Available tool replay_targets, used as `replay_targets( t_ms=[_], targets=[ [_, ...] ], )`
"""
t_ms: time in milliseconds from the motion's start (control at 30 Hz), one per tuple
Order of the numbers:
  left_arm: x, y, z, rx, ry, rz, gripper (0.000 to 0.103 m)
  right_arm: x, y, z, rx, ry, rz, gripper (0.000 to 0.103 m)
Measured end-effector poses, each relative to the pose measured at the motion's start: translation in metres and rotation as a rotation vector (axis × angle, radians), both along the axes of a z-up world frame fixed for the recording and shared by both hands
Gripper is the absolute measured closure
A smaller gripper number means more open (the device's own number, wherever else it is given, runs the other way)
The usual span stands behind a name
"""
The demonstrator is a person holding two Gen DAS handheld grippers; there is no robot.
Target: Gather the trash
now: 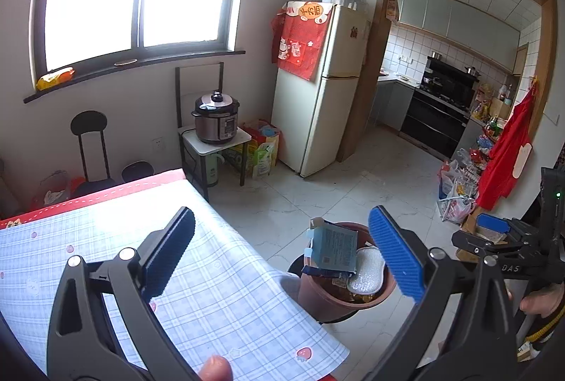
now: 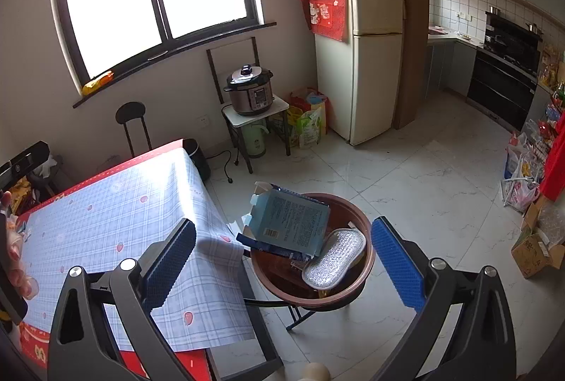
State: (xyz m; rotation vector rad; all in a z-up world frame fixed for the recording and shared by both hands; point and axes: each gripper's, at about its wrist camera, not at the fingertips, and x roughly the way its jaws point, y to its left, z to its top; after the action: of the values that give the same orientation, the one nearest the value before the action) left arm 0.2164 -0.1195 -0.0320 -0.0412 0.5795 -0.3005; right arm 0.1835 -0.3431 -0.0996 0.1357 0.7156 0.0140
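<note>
A brown trash bin (image 1: pixel 314 296) stands on a stool beside the table; it also shows in the right wrist view (image 2: pixel 363 261). In it sit a flattened light-blue carton (image 1: pixel 333 248) (image 2: pixel 293 222) and a silvery pad (image 1: pixel 365 269) (image 2: pixel 333 261). My left gripper (image 1: pixel 282 261) is open and empty, above the table corner and the bin. My right gripper (image 2: pixel 282 261) is open and empty, just above and in front of the bin. The right gripper also shows at the right edge of the left wrist view (image 1: pixel 501 232).
The table (image 1: pixel 212 275) (image 2: pixel 123 222) has a blue plaid cloth. A fridge (image 1: pixel 317 91) (image 2: pixel 367 49), a pressure cooker (image 1: pixel 216 118) on a small stand, black stools, bags and boxes (image 2: pixel 533 239) along the right wall, and a white tiled floor (image 2: pixel 423 204).
</note>
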Motion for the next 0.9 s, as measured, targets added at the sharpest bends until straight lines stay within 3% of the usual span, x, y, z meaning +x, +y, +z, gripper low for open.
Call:
replay_targets(
  t_ms=[200,433,900],
  targets=[
    [-0.029,0.031,0.006,0.042,-0.012,0.063,0.006,-0.012,0.030,0.013,-0.017,-0.022,0.017,0.005],
    [-0.051,0.064,0.007,0.034,-0.023,0.133,0.006,-0.018,0.054,0.022,-0.034,-0.052,0.008,0.005],
    [-0.067,0.088,0.006,0.034,-0.079,0.205,0.006,-0.034,0.076,0.028,-0.057,-0.108,-0.034,0.005]
  ],
)
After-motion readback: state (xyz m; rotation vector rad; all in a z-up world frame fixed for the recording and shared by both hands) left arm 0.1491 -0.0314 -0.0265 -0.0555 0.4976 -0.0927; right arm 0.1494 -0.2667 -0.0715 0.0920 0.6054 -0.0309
